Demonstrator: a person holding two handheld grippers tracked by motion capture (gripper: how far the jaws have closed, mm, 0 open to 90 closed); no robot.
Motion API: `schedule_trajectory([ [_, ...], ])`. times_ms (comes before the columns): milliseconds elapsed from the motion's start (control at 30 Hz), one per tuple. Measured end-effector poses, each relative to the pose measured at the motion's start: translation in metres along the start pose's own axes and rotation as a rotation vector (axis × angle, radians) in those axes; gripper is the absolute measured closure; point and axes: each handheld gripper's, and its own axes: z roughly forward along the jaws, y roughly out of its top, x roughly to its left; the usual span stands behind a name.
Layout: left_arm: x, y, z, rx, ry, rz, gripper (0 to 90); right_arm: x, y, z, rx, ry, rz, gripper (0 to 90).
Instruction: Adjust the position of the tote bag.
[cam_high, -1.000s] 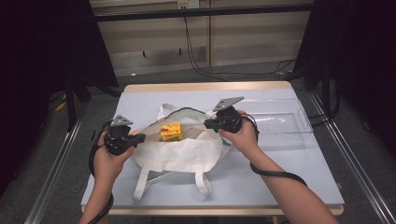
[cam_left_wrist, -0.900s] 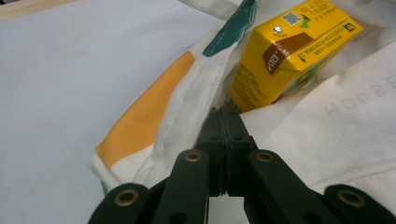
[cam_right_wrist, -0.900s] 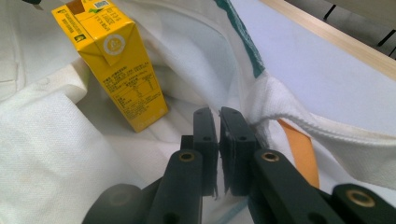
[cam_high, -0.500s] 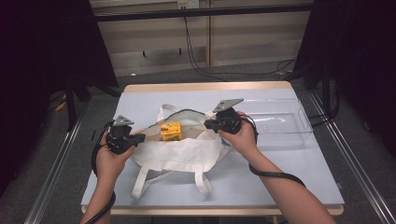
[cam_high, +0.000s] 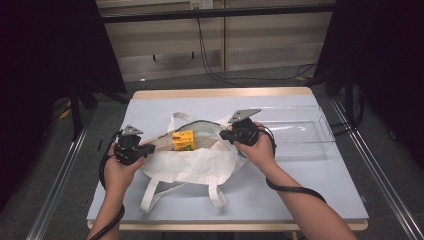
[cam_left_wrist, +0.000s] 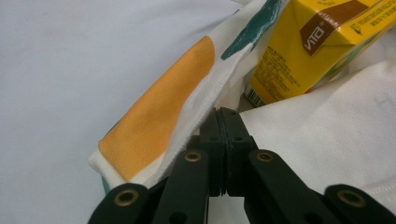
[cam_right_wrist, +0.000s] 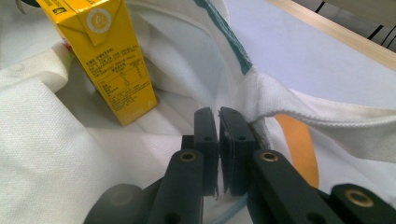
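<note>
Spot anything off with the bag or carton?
Nothing damaged or spilled. The yellow carton sits tilted inside the tote bag, whose mouth the left tool and right tool hold by the rim. The straps lie loose on the table.

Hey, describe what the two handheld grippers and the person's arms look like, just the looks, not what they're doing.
Both are black. The left claw and right claw each have two flat black jaws on linked bars with brass-coloured rivets. In the high view, each gripper carries a grey three-cornered plate on top and trails a black cable. The forearms are bare, no sleeves in view.
</note>
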Motion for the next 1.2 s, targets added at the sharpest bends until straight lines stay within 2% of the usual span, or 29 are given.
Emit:
schedule_trajectory([
  [233,0.004,-0.003,0.004,0.012,-0.003,-0.013,89.2,0.000,-0.003,0.002,0.006,0.000,0.004,85.8],
  [433,0.006,-0.006,0.008,0.024,-0.003,-0.001,89.2,-0.002,-0.009,0.006,0.007,0.006,0.025,86.2],
  [533,0.007,-0.007,0.011,0.020,-0.007,-0.018,89.2,-0.002,-0.012,0.009,0.018,0.001,0.033,86.4],
  [667,0.007,-0.009,0.013,0.018,-0.009,-0.019,89.1,-0.003,-0.014,0.011,0.015,0.005,0.042,86.6],
  [800,0.008,-0.011,0.013,0.038,-0.016,-0.005,89.1,-0.003,-0.017,0.013,0.012,0.004,0.051,87.4],
  [1200,0.009,-0.015,0.016,0.031,-0.015,-0.015,89.3,-0.001,-0.025,0.017,0.003,-0.006,0.061,89.1],
])
